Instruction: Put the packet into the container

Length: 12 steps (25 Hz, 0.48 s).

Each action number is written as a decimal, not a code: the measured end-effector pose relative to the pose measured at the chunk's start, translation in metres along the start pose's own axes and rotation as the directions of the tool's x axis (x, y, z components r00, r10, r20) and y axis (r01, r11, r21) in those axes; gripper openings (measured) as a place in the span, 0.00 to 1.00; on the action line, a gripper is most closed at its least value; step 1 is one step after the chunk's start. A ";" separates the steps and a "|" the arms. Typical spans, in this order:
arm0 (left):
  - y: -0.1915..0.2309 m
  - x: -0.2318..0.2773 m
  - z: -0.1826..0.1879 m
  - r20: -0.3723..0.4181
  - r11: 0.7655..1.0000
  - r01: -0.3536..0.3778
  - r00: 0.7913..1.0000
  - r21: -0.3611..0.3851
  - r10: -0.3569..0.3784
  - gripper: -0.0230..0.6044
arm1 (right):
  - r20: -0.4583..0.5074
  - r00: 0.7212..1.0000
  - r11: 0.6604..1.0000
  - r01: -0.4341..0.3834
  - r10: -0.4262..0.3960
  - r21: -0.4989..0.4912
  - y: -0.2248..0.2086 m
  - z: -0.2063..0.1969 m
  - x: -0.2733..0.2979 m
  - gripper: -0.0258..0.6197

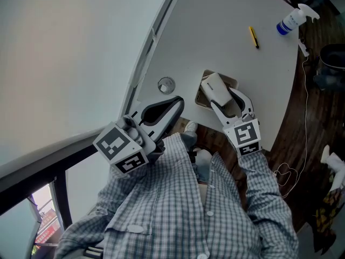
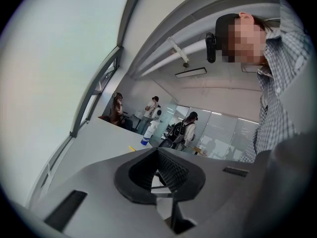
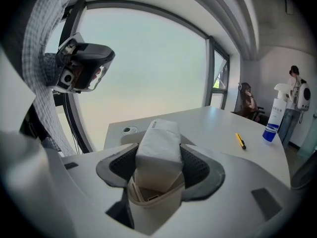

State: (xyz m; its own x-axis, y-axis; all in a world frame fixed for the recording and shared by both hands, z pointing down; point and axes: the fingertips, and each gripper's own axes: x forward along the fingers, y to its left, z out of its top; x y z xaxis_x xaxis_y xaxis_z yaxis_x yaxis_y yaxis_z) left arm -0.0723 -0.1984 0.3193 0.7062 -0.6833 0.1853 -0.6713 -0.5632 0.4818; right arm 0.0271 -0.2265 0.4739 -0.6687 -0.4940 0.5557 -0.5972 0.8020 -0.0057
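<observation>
Right gripper [image 1: 221, 99]: jaws closed on the white packet [image 1: 214, 87], one pad on each long side. The packet stands tilted. Its lower end sits inside the open top of the beige container [image 3: 154, 205] and its upper part rises above the rim. The container rests on the desk [image 1: 215, 26], close to the near edge.

Left gripper [image 1: 174, 104]: jaws brought together with the tips meeting and nothing between them. It is held over the near-left part of the desk, apart from the container.

Desk surface: white, plain, with a curved outer edge.
- A round cable port [image 1: 166, 84] is set into the top, between the left gripper and the container.
- A yellow pencil [image 1: 253, 36] lies further out, well apart from the container.
- A spray bottle [image 1: 292, 19] with a blue body and white trigger head is near the far edge; from above I cannot tell whether it stands or lies.

Room:
- A large pale window [image 1: 64, 47] with a dark frame runs along the left side of the desk.
- The floor [image 1: 318, 107] to the right is dark wood, with a thin white cable [image 1: 305, 144] trailing over it.
- In the left gripper view, several people [image 2: 184, 130] stand at the far end by glass partitions, and a long light fitting [image 2: 190, 73] hangs from the ceiling.
- The operator wears a checked shirt [image 1: 178, 209].
</observation>
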 end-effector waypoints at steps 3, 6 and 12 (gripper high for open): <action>0.001 0.001 0.000 0.000 1.000 0.003 1.000 -0.001 -0.003 0.05 | -0.028 1.000 1.000 0.001 -0.002 -0.029 0.002 -0.003 0.002 0.44; 0.000 0.002 0.000 -0.003 1.000 0.004 1.000 -0.003 -0.004 0.05 | -0.041 0.999 0.999 0.002 -0.004 -0.035 0.002 -0.005 0.002 0.44; -0.001 0.003 0.000 0.000 1.000 0.004 1.000 -0.007 -0.004 0.05 | -0.058 0.998 0.999 -0.009 0.006 -0.042 0.002 -0.007 0.003 0.44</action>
State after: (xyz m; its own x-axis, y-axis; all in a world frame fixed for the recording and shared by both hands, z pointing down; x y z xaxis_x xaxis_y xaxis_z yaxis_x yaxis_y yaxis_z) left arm -0.0694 -0.1998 0.3199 0.7089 -0.6810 0.1835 -0.6669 -0.5625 0.4887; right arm 0.0264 -0.2238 0.4812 -0.6457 -0.4686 0.6029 -0.5721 0.8198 0.0246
